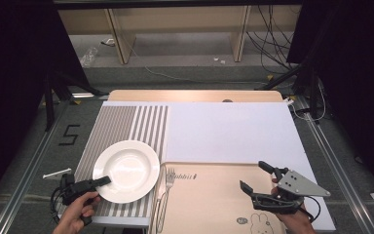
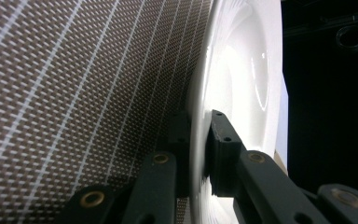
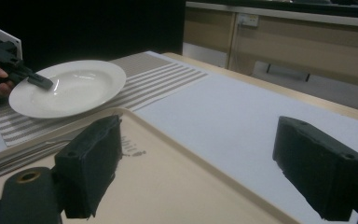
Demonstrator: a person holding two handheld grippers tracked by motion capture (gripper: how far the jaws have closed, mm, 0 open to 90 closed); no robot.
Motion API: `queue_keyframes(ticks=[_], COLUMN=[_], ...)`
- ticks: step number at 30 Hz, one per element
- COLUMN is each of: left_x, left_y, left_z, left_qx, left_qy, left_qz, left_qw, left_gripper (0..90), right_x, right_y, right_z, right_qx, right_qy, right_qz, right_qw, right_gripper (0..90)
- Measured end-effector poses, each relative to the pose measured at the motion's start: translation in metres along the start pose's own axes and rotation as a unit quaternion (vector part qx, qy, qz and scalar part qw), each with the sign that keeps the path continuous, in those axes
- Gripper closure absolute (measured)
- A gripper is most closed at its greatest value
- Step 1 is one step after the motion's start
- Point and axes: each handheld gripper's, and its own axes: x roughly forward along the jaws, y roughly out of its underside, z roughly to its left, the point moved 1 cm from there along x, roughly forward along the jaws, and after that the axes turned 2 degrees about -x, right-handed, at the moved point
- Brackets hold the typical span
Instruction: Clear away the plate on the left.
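Observation:
A white deep plate [image 1: 126, 170] lies on a brown-and-white striped placemat [image 1: 121, 122] at the table's left. My left gripper [image 1: 104, 181] reaches it from the near-left corner. In the left gripper view the plate's rim [image 2: 200, 93] runs between the two black jaws, one pad on top and one underneath, and my left gripper [image 2: 198, 149] is shut on it. The right gripper view shows the plate [image 3: 70, 86] with the left gripper [image 3: 37, 80] on its edge. My right gripper [image 1: 253, 175] hangs open over a beige tray [image 1: 209, 195], nothing between its jaws [image 3: 200, 158].
A fork [image 1: 168, 187] and other cutlery lie along the tray's left edge, just right of the plate. A white sheet [image 1: 229, 129] covers the far and right part of the table. Dark stands and cables ring the table on the floor.

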Motion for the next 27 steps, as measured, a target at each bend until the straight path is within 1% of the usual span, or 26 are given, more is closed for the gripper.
queue_keyframes(ticks=[5, 11, 15, 24, 25, 26, 27], left_x=[-0.001, -0.003, -0.004, -0.001, 0.0, 0.0, 0.001], left_y=[0.0, -0.001, -0.002, 0.001, 0.001, 0.002, 0.003], left_z=[0.001, 0.001, -0.001, -0.007, -0.008, -0.009, -0.01], left_qx=[-0.007, -0.015, -0.013, -0.007, -0.009, -0.005, -0.006], left_qy=[0.009, 0.026, 0.032, 0.053, 0.057, 0.056, 0.062], left_qz=[-0.001, -0.005, -0.008, 0.005, 0.002, 0.007, 0.009], left_qw=[0.9999, 0.9995, 0.9994, 0.9986, 0.9984, 0.9984, 0.998], left_gripper=[80.6, 80.7, 80.7, 80.7, 80.7, 80.8, 80.7], right_x=[0.0, 0.0, 0.0, 0.001, 0.001, 0.001, 0.001], right_y=[0.0, 0.0, 0.0, 0.0, 0.0, 0.0, 0.001], right_z=[0.0, 0.0, -0.001, 0.0, 0.0, 0.0, -0.001], right_qx=[0.0, 0.001, 0.001, 0.002, 0.003, 0.003, 0.002], right_qy=[0.0, 0.0, 0.0, -0.001, -0.001, -0.001, -0.001], right_qz=[0.001, 0.0, 0.0, 0.001, 0.001, 0.002, 0.002], right_qw=[1.0, 1.0, 1.0, 1.0, 1.0, 1.0, 1.0], right_gripper=[16.3, 16.3, 16.3, 16.3, 16.3, 16.3, 16.3])
